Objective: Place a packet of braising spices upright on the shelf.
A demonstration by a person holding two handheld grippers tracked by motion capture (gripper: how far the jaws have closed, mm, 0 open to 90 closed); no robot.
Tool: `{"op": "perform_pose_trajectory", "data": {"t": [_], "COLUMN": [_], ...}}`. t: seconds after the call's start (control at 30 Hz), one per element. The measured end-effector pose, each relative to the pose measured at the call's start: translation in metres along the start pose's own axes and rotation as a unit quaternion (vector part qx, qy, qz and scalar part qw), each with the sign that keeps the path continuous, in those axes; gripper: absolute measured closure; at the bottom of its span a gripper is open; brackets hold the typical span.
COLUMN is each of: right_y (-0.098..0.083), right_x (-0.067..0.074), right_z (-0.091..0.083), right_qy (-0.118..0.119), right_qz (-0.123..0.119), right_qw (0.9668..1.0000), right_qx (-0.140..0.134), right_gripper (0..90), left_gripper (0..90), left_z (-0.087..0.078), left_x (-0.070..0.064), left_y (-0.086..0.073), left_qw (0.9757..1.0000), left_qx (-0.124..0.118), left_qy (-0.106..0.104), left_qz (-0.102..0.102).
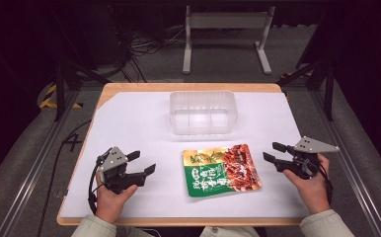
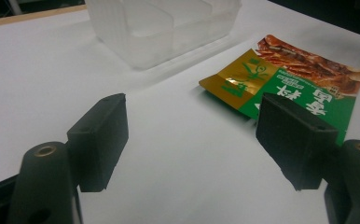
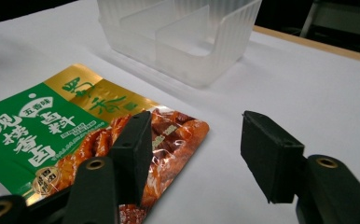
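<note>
A flat green, gold and red food packet lies on the white table cover, front of centre. Behind it stands a clear plastic container with dividers inside. My left gripper hovers open to the left of the packet, jaws pointing toward it with nothing between them. In the left gripper view the packet lies ahead right and the container at the top. My right gripper is open just right of the packet's edge. In the right gripper view the packet lies under the left jaw, and the container stands beyond.
The white cover spans a wooden table whose edge shows at the back. A metal stand and cables lie on the floor beyond. Dark rails run along both sides.
</note>
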State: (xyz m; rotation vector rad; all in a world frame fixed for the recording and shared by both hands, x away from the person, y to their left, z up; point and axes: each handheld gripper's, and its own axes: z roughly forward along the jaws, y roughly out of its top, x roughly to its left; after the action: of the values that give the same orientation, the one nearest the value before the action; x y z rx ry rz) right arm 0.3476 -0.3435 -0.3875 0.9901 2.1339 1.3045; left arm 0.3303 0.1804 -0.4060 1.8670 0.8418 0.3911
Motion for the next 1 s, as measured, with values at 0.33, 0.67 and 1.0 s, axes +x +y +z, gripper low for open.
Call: {"op": "perform_pose_trajectory", "data": {"t": [0.33,0.67,1.0], "right_y": [0.002,0.002,0.0], "right_x": [0.001,0.004,0.005], "right_z": [-0.002,0.0,0.0], "right_qy": [0.026,0.026,0.02], "right_qz": [-0.005,-0.008,-0.013], "right_qw": [0.9995,0.9996,0.9997], "right_qx": [-0.015,-0.008,-0.001], "right_gripper": [40.3,38.7,37.7], "left_gripper": [25.4,24.8,24.3], "left_z": [-0.001,0.003,0.016], "left_x": [0.007,-0.006,-0.024], "left_y": [0.0,0.012,0.018], "left_qw": [0.9995,0.996,0.9932], "left_qx": [-0.01,-0.007,0.01], "left_qy": [-0.021,-0.087,-0.115], "left_qz": [0.022,0.016,0.011]}}
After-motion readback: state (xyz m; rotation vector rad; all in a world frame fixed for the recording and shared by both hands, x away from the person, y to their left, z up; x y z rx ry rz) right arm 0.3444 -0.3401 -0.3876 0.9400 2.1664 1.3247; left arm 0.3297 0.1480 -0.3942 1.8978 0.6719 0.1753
